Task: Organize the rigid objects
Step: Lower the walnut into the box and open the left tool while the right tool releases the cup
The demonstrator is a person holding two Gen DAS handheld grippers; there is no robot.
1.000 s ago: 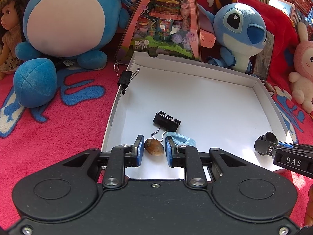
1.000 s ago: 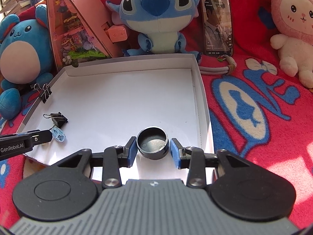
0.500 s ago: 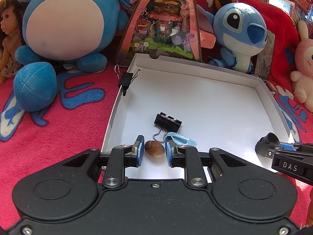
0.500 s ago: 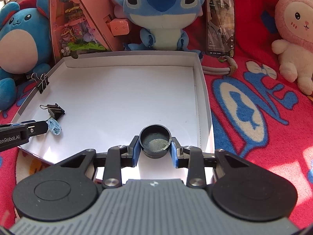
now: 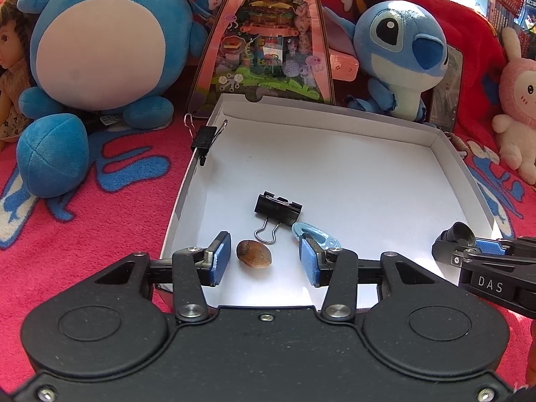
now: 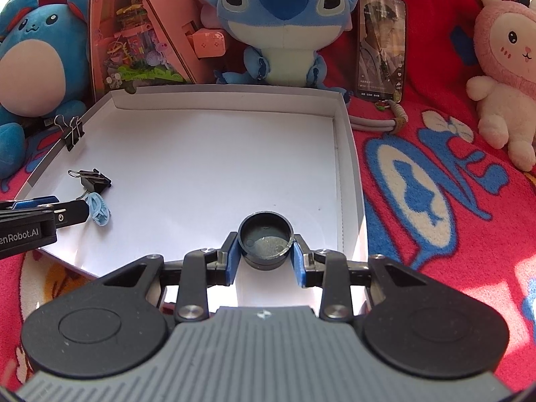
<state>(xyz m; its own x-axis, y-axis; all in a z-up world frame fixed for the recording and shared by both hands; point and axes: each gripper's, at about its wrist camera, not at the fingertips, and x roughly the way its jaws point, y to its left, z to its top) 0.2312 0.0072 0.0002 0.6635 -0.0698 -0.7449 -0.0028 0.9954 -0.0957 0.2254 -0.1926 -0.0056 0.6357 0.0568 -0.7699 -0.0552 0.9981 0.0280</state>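
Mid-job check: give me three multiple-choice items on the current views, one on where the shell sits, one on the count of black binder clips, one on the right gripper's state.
1. Where is the brown shell?
A. On the red blanket
B. On the floor of the white box, between the open left gripper's fingers
C. Inside the black cap

2. How many black binder clips are visible?
A. One
B. Two
C. Four

3. What is the right gripper doing?
A. Shut on the black cap
B. Open and empty
C. Holding the light blue clip

Answers:
1. B: the shell lies on the white box floor with gaps to both pads of the left gripper.
2. B: one binder clip sits on the box's left wall, another binder clip lies inside the box.
3. A: both blue pads press the sides of the black cap.
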